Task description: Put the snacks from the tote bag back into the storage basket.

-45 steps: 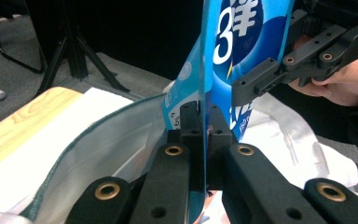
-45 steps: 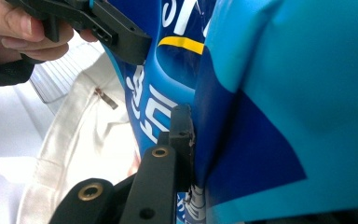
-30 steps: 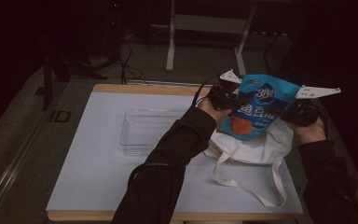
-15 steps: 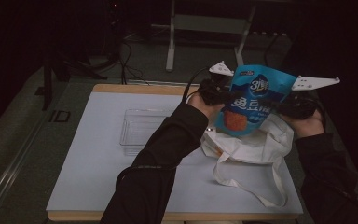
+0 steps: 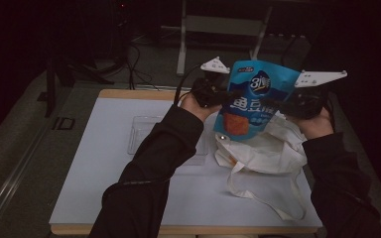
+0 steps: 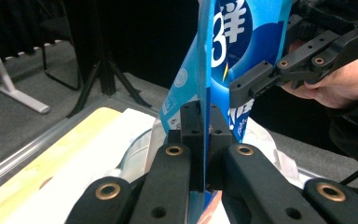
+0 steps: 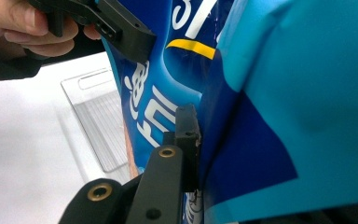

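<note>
A: High view: a blue pouch (image 5: 255, 101) hangs in the air above a white tote (image 5: 265, 151) at the right of the bench (image 5: 94, 168), a clear tray (image 5: 141, 136) to its left. The left claw (image 5: 228, 96) is clamped on the pouch's left edge, the right claw (image 5: 273, 104) on its right edge.

B: Any print?

A: A large white "3" in a dark roundel near the top, big white Chinese characters below it that I can't read, and an orange panel lower down.

B: Left gripper view?

A: That claw (image 6: 204, 126) is pinched tight on the pouch (image 6: 223, 60) at its thin side seam; the other claw (image 6: 254, 86) bites in from the far edge.

B: Right gripper view?

A: Its claw (image 7: 196, 135) is closed on a fold of the pouch (image 7: 270, 107). The film looks glossy and creases easily.

B: How should it handle?

A: Likely light, soft and slippery. The flat sealed edges seem the safest hold; squeezing the puffed middle might crush what's inside.
</note>
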Motion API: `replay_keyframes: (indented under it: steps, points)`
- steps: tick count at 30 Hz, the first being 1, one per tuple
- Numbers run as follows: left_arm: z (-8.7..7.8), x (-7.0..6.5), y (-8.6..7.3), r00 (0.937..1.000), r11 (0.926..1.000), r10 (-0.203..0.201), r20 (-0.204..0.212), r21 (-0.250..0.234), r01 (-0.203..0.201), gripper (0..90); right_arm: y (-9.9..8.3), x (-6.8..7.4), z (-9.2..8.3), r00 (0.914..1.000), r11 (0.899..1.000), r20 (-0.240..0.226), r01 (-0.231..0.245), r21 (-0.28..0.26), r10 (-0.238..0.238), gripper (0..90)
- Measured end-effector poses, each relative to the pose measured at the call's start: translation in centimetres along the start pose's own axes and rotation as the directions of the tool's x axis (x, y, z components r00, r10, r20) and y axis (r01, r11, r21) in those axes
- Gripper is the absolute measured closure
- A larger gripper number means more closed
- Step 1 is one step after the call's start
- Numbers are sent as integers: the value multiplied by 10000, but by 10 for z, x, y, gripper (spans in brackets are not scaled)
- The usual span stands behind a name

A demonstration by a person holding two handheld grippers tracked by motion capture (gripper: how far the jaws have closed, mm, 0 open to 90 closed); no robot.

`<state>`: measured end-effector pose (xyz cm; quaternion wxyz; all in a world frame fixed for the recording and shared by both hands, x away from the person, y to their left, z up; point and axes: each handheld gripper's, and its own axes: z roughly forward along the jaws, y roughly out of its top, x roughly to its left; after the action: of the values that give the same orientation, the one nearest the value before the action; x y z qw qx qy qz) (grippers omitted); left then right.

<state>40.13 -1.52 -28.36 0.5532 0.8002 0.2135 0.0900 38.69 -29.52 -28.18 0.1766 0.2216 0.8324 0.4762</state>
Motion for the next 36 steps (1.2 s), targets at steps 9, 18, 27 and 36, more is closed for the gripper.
replay_keyframes:
  steps: [9,18,27,36]
  points:
    - [-35,6,-8,9993,9999,-105,-364,-141,100,900,24,19,25,9985,9994,-422,349,-16,-349,856]
    - [-69,16,-20,9975,9995,-270,-652,-165,260,900,41,33,49,9953,9981,-759,611,38,-606,861]
    - [-102,25,-35,9941,9985,-533,-948,-206,516,900,58,51,79,9887,9959,-1207,903,94,-885,860]
    - [-131,32,-52,9881,9970,-735,-1350,-325,697,900,70,66,107,9813,9942,-1617,1072,82,-1044,861]
